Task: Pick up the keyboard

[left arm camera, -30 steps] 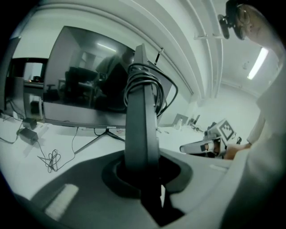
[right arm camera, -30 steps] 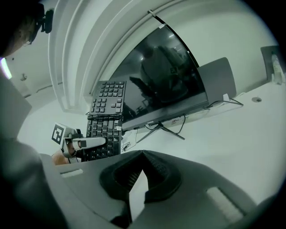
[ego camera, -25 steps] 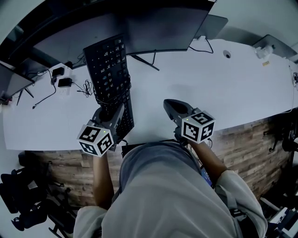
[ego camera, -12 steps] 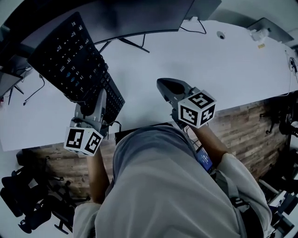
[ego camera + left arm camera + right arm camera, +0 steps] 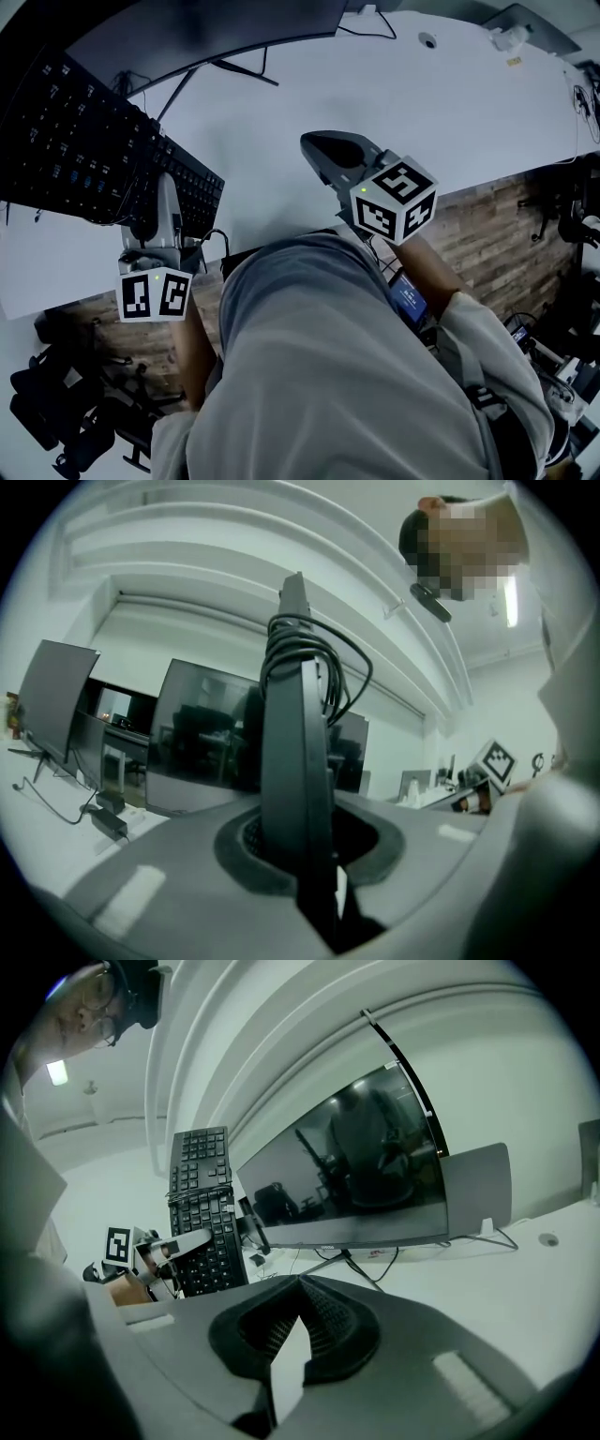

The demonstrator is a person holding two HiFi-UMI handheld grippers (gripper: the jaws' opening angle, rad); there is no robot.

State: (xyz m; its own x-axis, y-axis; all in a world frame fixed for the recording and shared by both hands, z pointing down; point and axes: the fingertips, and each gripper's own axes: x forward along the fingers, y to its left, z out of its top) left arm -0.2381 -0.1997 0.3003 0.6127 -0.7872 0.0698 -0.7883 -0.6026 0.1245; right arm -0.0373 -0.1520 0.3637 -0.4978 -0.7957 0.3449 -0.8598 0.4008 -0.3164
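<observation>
Left gripper (image 5: 161, 214) clamps black rectangular keyboard (image 5: 80, 155) at near end, long axis pointing away; right gripper (image 5: 325, 150) closed, empty.

The left gripper (image 5: 161, 208) pointed away from the body, marker cube (image 5: 155, 292) nearest the chest, its jaws clamped on the near edge of the keyboard (image 5: 84, 155) and holding it raised and tilted. In the left gripper view the board stood edge-on between the jaws. The bare left forearm (image 5: 197, 349) ran back under the grey-clad torso (image 5: 309, 375). The right gripper (image 5: 325, 150) was stretched forward over the tabletop (image 5: 403, 103), jaws brought together at the tips with nothing between them, its cube (image 5: 395, 199) tipped towards the person's right. The right forearm (image 5: 433, 279) angled back to a sleeved elbow.
</observation>
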